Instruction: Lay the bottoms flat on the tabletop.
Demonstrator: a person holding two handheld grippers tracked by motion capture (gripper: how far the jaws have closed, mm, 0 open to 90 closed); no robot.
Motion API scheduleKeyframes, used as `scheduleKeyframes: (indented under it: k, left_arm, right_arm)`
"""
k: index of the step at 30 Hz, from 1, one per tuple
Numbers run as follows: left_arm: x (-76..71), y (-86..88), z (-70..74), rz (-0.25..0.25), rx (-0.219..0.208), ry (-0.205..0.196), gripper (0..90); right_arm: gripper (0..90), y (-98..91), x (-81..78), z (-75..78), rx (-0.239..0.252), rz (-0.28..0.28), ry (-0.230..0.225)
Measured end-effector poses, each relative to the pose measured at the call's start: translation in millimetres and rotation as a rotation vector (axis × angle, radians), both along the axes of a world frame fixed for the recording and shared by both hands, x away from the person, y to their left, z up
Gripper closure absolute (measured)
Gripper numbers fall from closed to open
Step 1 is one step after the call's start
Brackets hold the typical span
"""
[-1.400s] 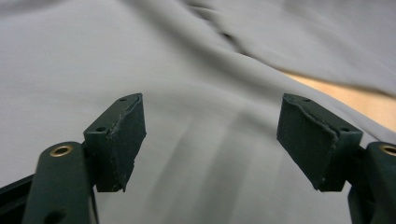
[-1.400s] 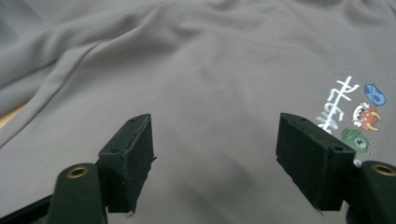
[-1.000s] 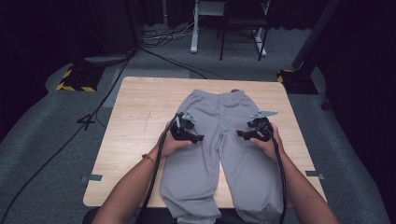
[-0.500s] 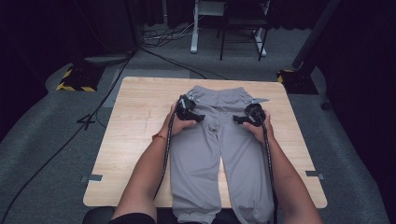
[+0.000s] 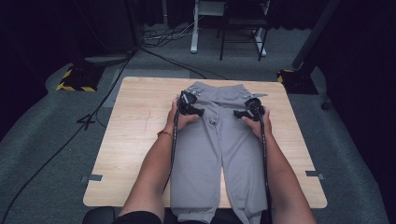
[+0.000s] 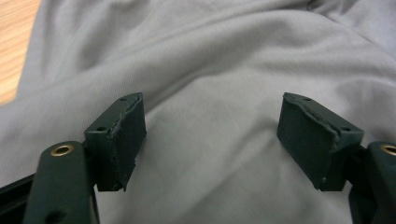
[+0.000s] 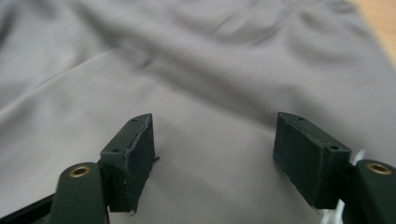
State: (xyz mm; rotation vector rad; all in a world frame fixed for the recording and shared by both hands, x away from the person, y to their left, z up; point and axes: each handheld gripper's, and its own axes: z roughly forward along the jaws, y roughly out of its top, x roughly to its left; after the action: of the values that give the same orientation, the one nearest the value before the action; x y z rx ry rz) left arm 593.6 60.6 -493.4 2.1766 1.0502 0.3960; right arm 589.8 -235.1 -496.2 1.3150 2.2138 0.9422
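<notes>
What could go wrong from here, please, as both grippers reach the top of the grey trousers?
Both grippers, left and right, stand open over smooth cloth of the grey trousers, so closing may catch only one layer. The cuffs overhang the table's near edge; pulling unevenly might skew or drag them.

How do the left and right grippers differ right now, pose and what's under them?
The left gripper sits over the trousers' left hip, its fingers aimed inward toward the right; the right gripper sits over the right hip, aimed inward toward the left. The left gripper view catches bare table at its upper left; the right gripper view catches it at its upper right. Shared: both open, nothing between the fingers, grey fabric beneath.
</notes>
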Motion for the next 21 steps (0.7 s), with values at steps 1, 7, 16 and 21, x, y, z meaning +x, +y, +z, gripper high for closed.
scheduleKeyframes:
  k: [1, 7, 16, 21]
  left_arm:
    - [-6.9, 0.2, 2.1, -0.035, -0.010, -0.008, 26.1]
    - [-63.1, 7.2, 7.5, -0.211, 0.014, -0.022, 24.9]
    - [-144.9, 21.6, -2.6, -0.323, 0.032, 0.010, 24.4]
    - [-164.4, 33.2, -6.3, -0.330, 0.001, -0.002, 24.4]
  right_arm:
    - [29.4, -0.2, -6.2, 1.8, -0.003, 0.031, 0.002]
    - [30.9, -17.8, -59.2, 22.2, -0.001, 0.148, -0.027]
    - [29.8, -45.9, -141.0, 17.1, -0.024, 0.212, -0.001]
    - [31.8, -44.7, -169.8, 9.3, -0.100, 0.241, -0.008]
